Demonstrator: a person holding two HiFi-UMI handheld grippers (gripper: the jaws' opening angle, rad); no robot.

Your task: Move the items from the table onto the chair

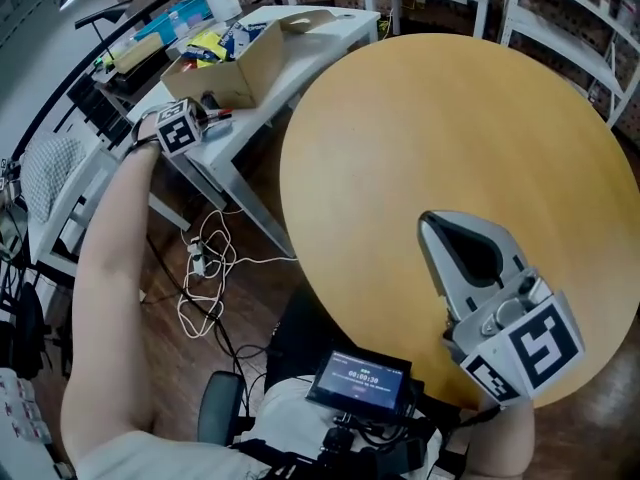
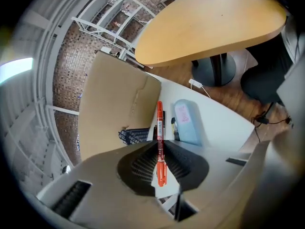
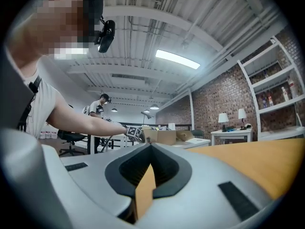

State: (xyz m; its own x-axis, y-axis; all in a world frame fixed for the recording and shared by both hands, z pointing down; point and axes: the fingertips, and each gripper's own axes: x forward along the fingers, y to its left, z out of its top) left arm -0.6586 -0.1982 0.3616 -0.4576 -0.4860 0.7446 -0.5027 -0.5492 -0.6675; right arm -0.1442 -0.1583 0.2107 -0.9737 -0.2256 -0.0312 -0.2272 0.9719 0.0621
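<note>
My left gripper (image 1: 212,118) reaches out to the left over a white desk (image 1: 320,43), beside a cardboard box (image 1: 240,63). It is shut on an orange-red marker (image 2: 159,123), which stands up between the jaws of the left gripper (image 2: 160,149). My right gripper (image 1: 428,220) rests low on the round wooden table (image 1: 400,138), with its jaws together and nothing in them. In the right gripper view the right gripper (image 3: 151,147) points across the table top (image 3: 257,161) toward my outstretched left arm. No loose items show on the round table.
On the white desk under the marker lie a light blue case (image 2: 186,120) and dark pens (image 2: 174,128). The cardboard box (image 2: 109,109) holds several colourful packs. Cables (image 1: 210,268) lie on the wooden floor between desk and table. Another person stands far off in the room.
</note>
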